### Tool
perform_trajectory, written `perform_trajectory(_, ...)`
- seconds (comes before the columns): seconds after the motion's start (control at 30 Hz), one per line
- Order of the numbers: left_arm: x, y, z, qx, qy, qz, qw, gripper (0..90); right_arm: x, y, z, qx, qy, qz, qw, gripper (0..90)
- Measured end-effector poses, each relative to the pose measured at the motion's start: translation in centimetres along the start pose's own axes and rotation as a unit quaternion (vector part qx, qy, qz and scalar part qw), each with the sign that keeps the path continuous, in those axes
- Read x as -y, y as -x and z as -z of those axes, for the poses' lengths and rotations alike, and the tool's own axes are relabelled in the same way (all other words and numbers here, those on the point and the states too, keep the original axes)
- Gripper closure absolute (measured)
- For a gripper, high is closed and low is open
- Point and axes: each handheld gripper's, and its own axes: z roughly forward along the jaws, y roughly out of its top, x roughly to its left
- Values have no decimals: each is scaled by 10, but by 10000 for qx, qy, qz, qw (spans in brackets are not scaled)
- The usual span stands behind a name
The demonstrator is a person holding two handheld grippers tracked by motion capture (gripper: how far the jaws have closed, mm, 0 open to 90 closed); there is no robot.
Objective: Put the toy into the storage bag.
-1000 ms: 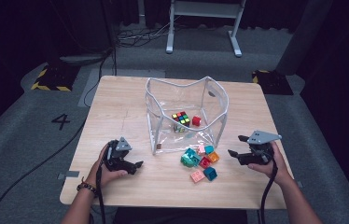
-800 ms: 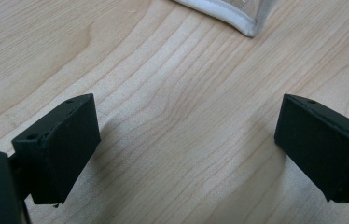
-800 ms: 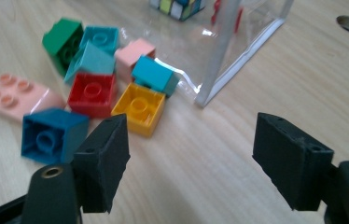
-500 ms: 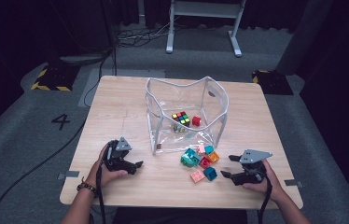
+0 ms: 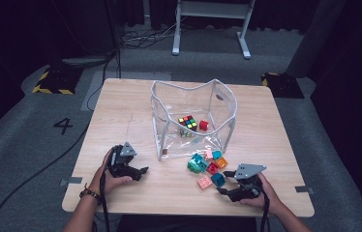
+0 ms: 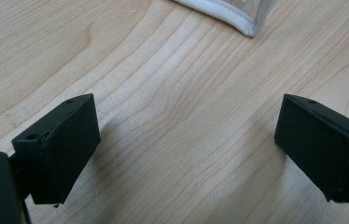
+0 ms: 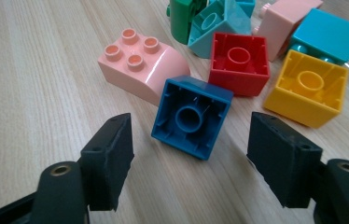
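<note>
Blue brick point(image 7: 192, 116) lies hollow side up on the surface point(image 7: 37, 74), just ahead of my right claw point(image 7: 189, 158), whose jaws have just been closing yet stand released, touching nothing. Beyond: pink brick point(image 7: 140, 63), red brick point(image 7: 239, 63), yellow brick point(image 7: 309, 86). Left claw point(image 6: 186, 144): released.

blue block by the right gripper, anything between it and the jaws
Nothing visible. In the right gripper view the blue block lies hollow side up on bare table, just ahead of the right gripper, whose jaws have just been closing but don't touch it. The pink block sits behind it.
</note>
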Motion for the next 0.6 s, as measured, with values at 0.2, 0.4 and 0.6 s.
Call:
perform_trajectory(0.2, 0, 0, 0, 2, 11, -8, 10000, 69, -1, 3, -4, 96, 12, -40, 9999, 381)
perform_trajectory(0.4, 0, 0, 0, -1, 0, 0, 10000, 69, -2, 6, -6, 151, 51, -114, 9998, 417)
perform_trajectory(0.6, 0, 0, 0, -2, 0, -2, 10000, 69, -4, 8, -7, 174, 95, -104, 9997, 535)
